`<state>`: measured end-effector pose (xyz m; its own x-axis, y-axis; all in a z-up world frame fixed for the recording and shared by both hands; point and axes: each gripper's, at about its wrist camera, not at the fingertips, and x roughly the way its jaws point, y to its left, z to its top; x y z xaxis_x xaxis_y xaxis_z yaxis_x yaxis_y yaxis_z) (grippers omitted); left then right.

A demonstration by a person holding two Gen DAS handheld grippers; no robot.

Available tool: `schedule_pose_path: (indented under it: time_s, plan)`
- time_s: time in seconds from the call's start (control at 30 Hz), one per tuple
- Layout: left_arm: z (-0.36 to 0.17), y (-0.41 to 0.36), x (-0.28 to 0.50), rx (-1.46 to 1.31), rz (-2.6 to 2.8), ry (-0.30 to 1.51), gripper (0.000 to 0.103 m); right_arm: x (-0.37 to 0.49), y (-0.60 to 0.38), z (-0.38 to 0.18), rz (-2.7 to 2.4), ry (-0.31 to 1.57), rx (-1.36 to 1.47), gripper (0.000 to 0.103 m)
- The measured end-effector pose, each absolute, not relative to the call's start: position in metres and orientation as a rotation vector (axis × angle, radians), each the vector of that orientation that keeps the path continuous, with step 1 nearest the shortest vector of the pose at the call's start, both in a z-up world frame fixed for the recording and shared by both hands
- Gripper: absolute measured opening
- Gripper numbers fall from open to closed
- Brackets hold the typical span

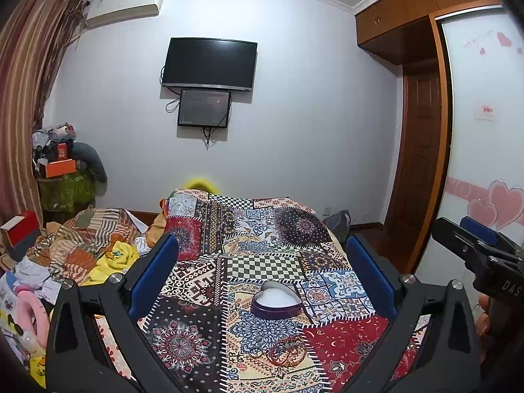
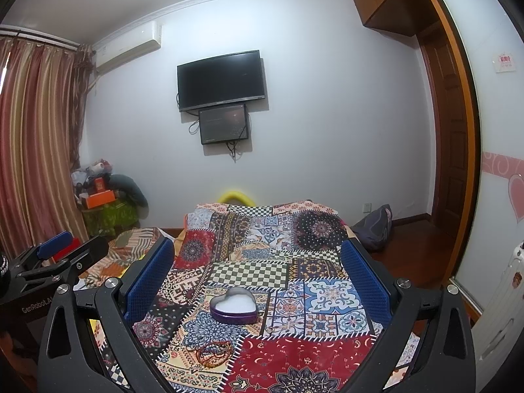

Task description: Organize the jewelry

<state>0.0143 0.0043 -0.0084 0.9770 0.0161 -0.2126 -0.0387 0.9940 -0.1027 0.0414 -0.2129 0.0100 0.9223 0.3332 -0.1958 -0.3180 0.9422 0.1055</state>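
A purple heart-shaped tin (image 1: 276, 301) with a white inside sits open on the patchwork cloth (image 1: 196, 281); it also shows in the right wrist view (image 2: 233, 305). A tangle of thin reddish bangles and jewelry (image 1: 287, 351) lies on the cloth just in front of the tin, also in the right wrist view (image 2: 212, 353). My left gripper (image 1: 262, 268) is open and empty, held above the cloth with the tin between its blue pads. My right gripper (image 2: 257, 270) is open and empty in the same stance. Each gripper shows at the edge of the other's view.
The cloth covers a narrow surface that runs toward the far wall. A heap of clothes and toys (image 1: 82, 255) lies to the left. A red box (image 1: 19, 232) stands at far left. A dark bag (image 2: 373, 229) sits on the floor at right, by the wardrobe (image 2: 452, 131).
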Motion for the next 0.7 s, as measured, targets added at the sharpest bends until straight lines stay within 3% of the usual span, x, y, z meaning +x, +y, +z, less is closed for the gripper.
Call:
schedule_pose_path:
  time_s: [0.7]
  plan:
    - [-0.013,0.005,0.023,-0.102,0.024,0.234,0.103,0.052,-0.212,0.004,0.338,0.251,0.083,0.101]
